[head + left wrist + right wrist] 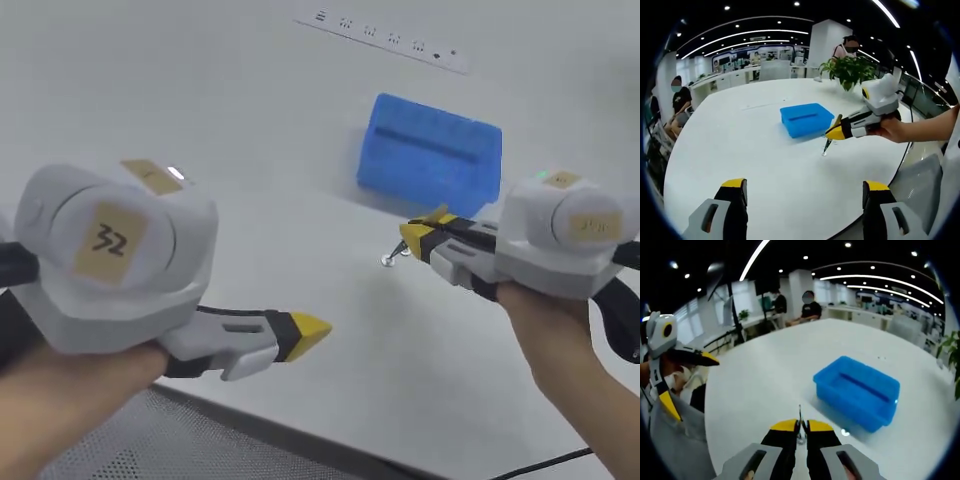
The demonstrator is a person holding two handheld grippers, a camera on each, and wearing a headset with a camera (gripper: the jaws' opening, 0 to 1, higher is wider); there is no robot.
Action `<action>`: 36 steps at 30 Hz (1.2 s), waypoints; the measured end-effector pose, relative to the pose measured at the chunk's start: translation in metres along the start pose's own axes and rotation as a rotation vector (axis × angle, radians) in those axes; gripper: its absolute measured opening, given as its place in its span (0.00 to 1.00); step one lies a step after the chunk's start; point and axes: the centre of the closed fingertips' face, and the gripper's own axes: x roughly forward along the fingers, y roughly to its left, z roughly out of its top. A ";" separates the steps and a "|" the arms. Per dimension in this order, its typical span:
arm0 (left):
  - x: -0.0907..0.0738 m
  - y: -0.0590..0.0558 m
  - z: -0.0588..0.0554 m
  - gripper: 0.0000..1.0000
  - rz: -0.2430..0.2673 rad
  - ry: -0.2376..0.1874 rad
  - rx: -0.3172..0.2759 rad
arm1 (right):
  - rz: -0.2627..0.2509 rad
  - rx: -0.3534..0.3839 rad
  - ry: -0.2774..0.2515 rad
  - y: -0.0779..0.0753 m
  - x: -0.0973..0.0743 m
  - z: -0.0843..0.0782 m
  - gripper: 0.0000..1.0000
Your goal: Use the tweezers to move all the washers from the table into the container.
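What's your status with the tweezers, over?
Left gripper open, empty. Right gripper shut on tweezers. One washer on table beside container. Nothing in the way.

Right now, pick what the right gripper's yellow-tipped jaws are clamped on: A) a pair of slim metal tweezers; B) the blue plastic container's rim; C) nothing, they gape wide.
A: in the right gripper view the right gripper pinches the slim metal tweezers, whose tips stick out ahead, apart from the blue plastic container.
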 end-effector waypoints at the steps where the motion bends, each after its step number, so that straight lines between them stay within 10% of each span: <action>1: 0.000 0.000 0.000 0.98 0.000 0.001 0.001 | 0.000 0.000 0.001 0.000 0.001 0.000 0.03; 36: -0.001 -0.001 0.001 0.97 0.002 0.002 0.027 | -0.022 -0.058 -0.021 -0.006 -0.012 0.019 0.02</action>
